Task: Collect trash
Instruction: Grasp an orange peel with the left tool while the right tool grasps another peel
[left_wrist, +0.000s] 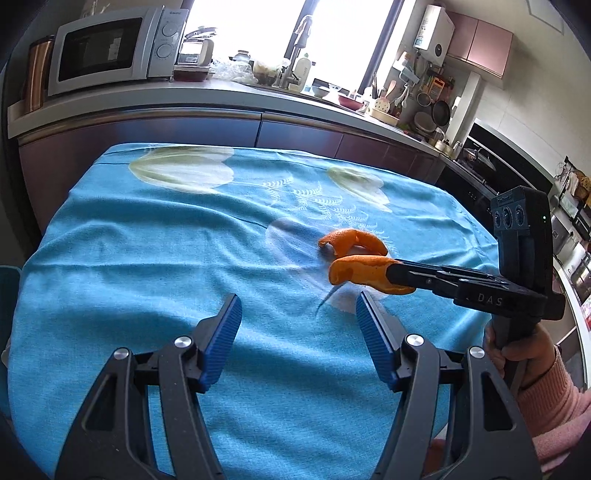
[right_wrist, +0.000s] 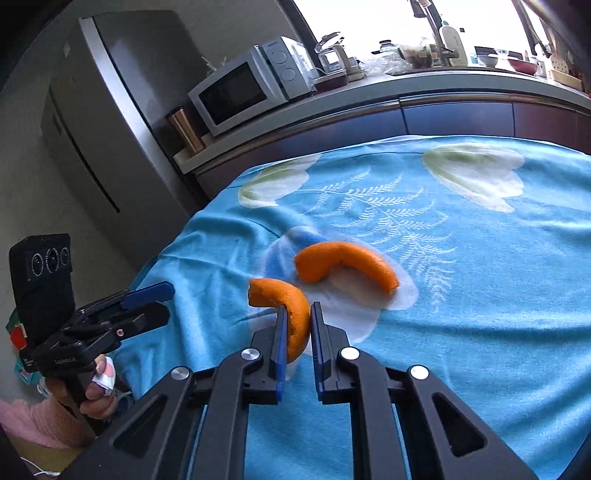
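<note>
Blue cloth with white tulips and ferns (left_wrist: 147, 266) spread over a table in a kitchen, wrinkled toward the left edge. 2 pieces of orange peel on view, both toward the cloth's right side, nearer the middle than any corner. Right gripper (right_wrist: 295, 325) clamped on the nearer orange peel (right_wrist: 291, 314), blue pads pressing both faces of the curved strip, free end curling up and left above the cloth; no telling whether its lower end touches the fabric. From the left wrist view, same nearer peel (left_wrist: 365, 273) seen sticking out of the right gripper's (left_wrist: 391, 275) black fingers, reaching in from the right edge. Second peel (right_wrist: 347, 264) lying curved on a white flower print, just beyond the held piece and apart from it; also visible as an arc (left_wrist: 354, 240) just behind the held strip. Left gripper (left_wrist: 299, 314) held over the cloth's near part with jaws apart, nothing between the ribbed blue pads (left_wrist: 227, 328). Hand in a pink sleeve (left_wrist: 524, 354) wrapped around the right gripper's handle. Microwave (left_wrist: 107, 48) on the counter behind the table's far edge.
</note>
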